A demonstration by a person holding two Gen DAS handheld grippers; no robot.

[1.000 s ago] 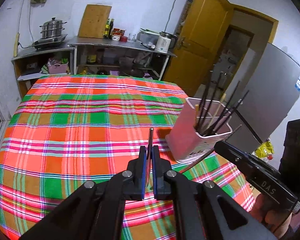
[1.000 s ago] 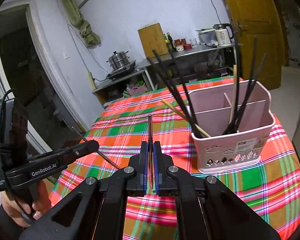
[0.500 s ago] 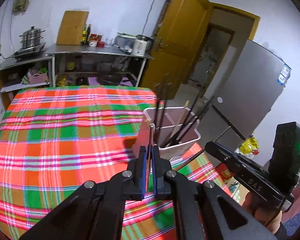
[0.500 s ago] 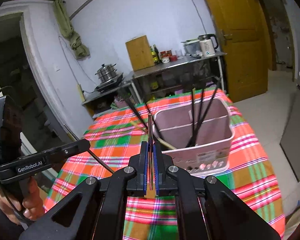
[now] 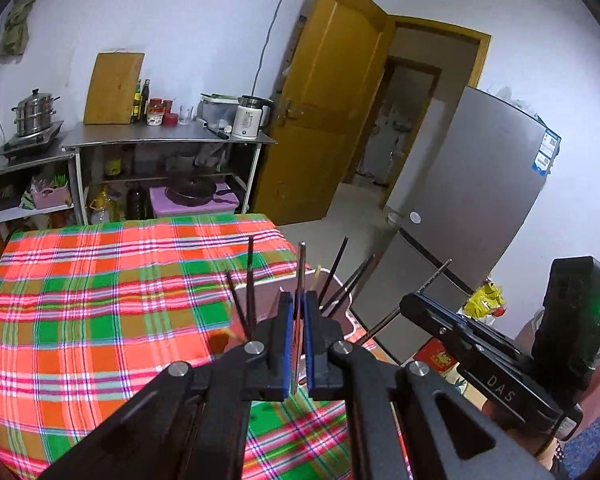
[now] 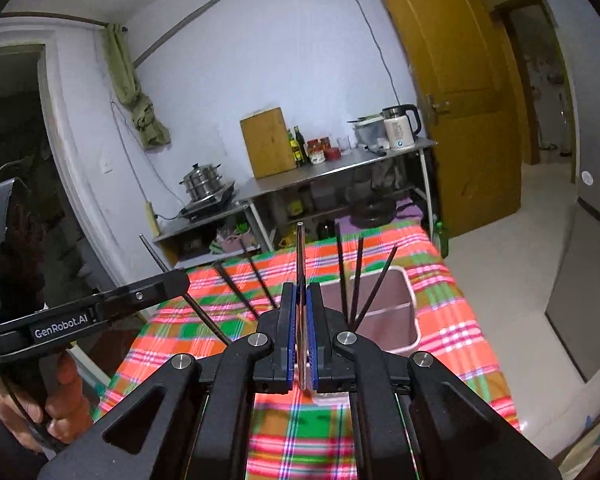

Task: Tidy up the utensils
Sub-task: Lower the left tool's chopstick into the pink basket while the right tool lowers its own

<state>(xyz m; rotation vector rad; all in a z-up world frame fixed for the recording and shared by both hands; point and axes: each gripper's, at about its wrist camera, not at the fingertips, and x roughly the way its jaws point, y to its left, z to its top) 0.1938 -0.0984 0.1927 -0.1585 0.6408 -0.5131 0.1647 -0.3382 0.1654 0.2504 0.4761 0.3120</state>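
A pale pink utensil holder [image 6: 384,312] stands on the plaid tablecloth [image 5: 100,300], with several dark chopsticks [image 6: 356,276] sticking out of it. It also shows in the left wrist view [image 5: 260,300], mostly hidden behind my gripper. My left gripper [image 5: 295,304] is shut on a thin metal chopstick [image 5: 301,268] held upright just above the holder. My right gripper [image 6: 299,300] is shut on another metal chopstick [image 6: 299,252], close over the holder. Each gripper shows in the other's view, the right one [image 5: 416,304] and the left one [image 6: 176,280], with a chopstick through it.
A steel shelf [image 5: 168,142] with kettle, jars, cutting board and a steamer pot stands behind the table. An open yellow door [image 5: 332,112] and a grey fridge [image 5: 472,208] are to the right. The table's right edge lies just past the holder.
Both grippers have risen and moved in over the holder, each still gripping its chopstick. The holder now sits lower and closer under the fingers.
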